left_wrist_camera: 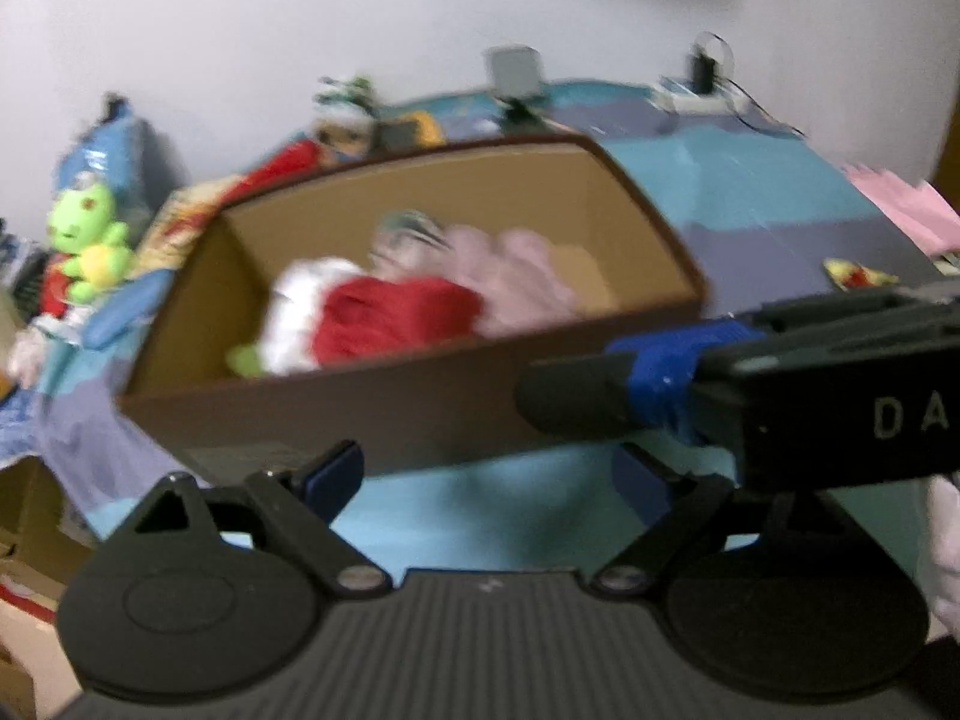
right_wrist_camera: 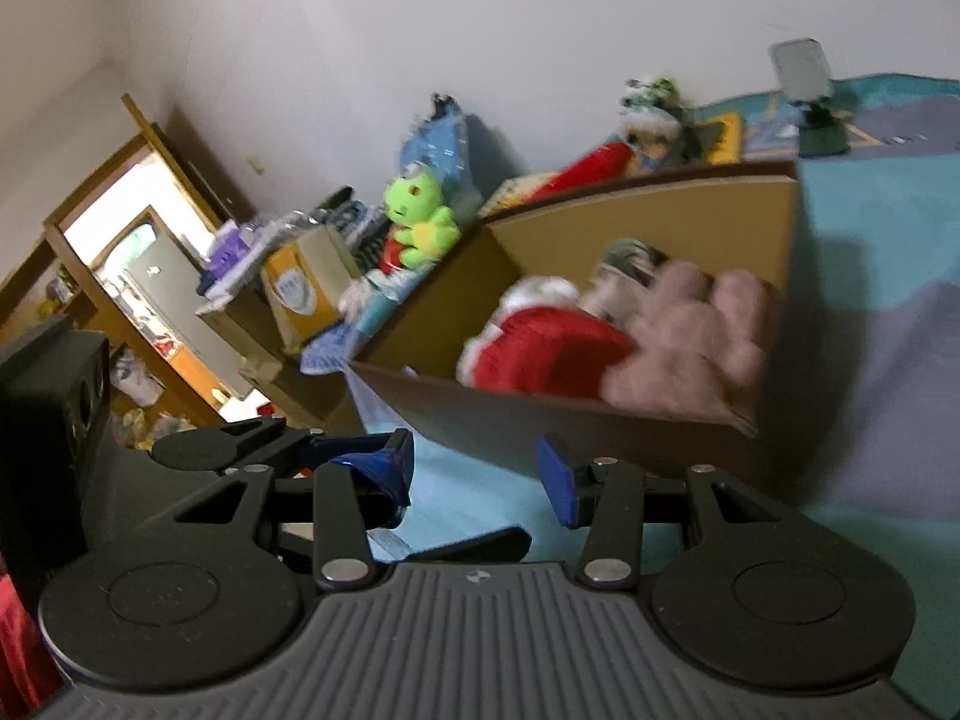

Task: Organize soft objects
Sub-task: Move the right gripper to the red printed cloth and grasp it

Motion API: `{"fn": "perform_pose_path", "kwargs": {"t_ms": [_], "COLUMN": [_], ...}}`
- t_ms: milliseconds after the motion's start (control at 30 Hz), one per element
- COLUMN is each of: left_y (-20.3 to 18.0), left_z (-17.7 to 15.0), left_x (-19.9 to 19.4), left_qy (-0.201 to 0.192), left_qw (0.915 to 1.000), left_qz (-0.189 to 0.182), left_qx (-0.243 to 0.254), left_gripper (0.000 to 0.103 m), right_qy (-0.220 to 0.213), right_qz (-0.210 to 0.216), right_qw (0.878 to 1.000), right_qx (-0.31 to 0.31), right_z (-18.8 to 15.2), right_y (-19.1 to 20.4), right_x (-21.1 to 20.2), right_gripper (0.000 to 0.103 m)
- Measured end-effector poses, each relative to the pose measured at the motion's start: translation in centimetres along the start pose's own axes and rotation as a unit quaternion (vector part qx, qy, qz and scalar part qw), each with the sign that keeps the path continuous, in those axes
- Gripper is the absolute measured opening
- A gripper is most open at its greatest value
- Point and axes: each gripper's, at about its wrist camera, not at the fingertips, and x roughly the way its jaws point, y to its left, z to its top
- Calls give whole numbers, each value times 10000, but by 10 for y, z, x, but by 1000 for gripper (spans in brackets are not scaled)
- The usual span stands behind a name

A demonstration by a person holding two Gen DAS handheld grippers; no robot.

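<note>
An open brown cardboard box (left_wrist_camera: pixel 420 408) (right_wrist_camera: pixel 660 204) stands on a teal and purple bed cover (left_wrist_camera: pixel 780 192). In it lie a red and white plush (left_wrist_camera: pixel 384 318) (right_wrist_camera: pixel 540 348), a pale pink plush (left_wrist_camera: pixel 516 276) (right_wrist_camera: pixel 696 330) and a grey-green item. My left gripper (left_wrist_camera: pixel 483 477) is open in front of the box's near wall, with nothing between its blue pads. My right gripper (right_wrist_camera: pixel 474 474) is also open and empty, close to the box's near corner. In the left wrist view its taped finger (left_wrist_camera: pixel 576 396) reaches in from the right.
A green frog plush (left_wrist_camera: pixel 87 234) (right_wrist_camera: pixel 420 219) sits left of the box before a blue bag. A doll in a green and white hat (left_wrist_camera: pixel 345 114) lies behind the box. A grey device on a stand (left_wrist_camera: pixel 513 72) and pink cloth (left_wrist_camera: pixel 900 204) lie farther off. A doorway (right_wrist_camera: pixel 138 228) opens at left.
</note>
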Motion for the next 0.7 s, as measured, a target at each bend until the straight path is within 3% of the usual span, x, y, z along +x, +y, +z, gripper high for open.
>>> {"fn": "perform_pose_path", "kwargs": {"t_ms": [300, 567, 700], "left_y": [-102, -184, -215], "left_z": [4, 32, 41], "left_x": [32, 55, 66], "left_qy": [253, 65, -30], "left_qw": [9906, 9723, 9639], "left_qz": [-1105, -1950, -2184], "left_qx": [767, 1289, 1526], "left_gripper": [90, 90, 90], "right_qy": [-185, -749, -796], "right_qz": [-835, -1807, -2083], "right_qw": [9937, 9681, 9559], "right_qx": [724, 1569, 1911], "right_z": [-28, -50, -60], "right_y": [-65, -123, -145], "right_x": [-68, -142, -160], "right_gripper": [30, 31, 31]}}
